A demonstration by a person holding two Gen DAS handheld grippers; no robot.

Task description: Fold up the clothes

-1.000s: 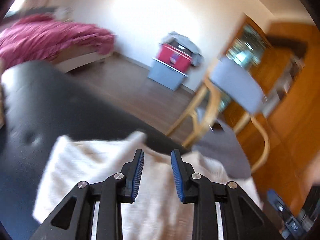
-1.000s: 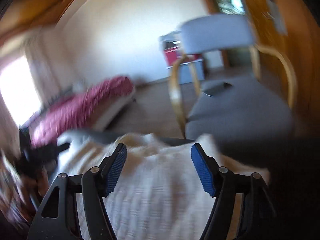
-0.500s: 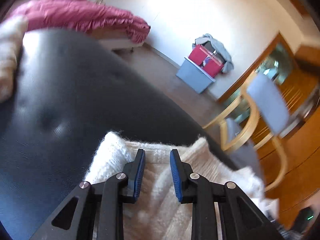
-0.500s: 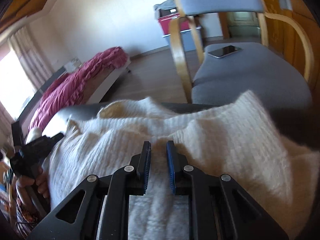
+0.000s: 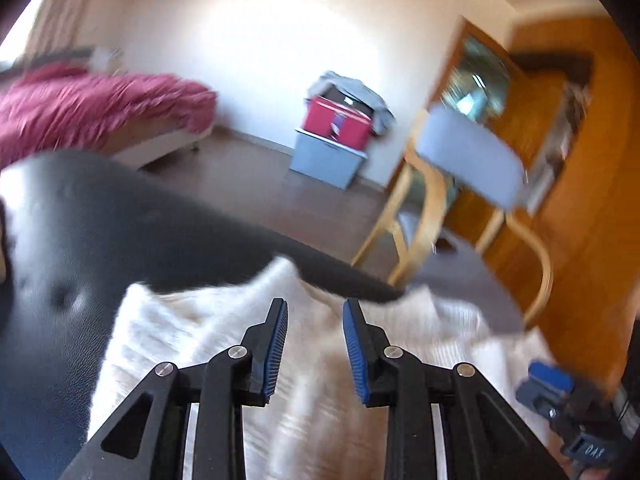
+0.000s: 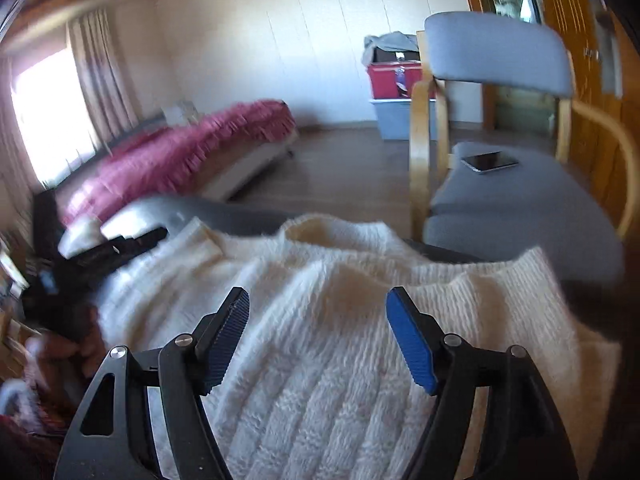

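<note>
A cream knitted sweater [image 5: 200, 332] [image 6: 320, 360] lies spread on a black leather cushion [image 5: 80, 220], its collar toward the far edge. My left gripper [image 5: 315, 304] hovers over the sweater's upper part. Its jaws are a little apart and opening, with nothing pinched between them. Above the sweater's middle, my right gripper [image 6: 317, 294] is opening wide, and no cloth is between its pads. The right wrist view shows the left gripper's black body [image 6: 100, 256] at the sweater's left edge. The left wrist view, which is blurred, shows the right gripper's blue-and-black body [image 5: 560, 396] at the lower right.
A wooden armchair with grey cushions [image 6: 496, 56] [image 5: 468, 160] stands just beyond the cushion, with a phone [image 6: 488, 161] on its seat. A bed with a red cover [image 6: 180, 152] lies far left. A red box on a blue-grey bin [image 6: 394, 80] stands against the wall.
Half a second ago the right jaws were nearly shut over the sweater; now they are wide apart. The left gripper's view swung from the cushion back toward the room, and its jaws widened slightly.
</note>
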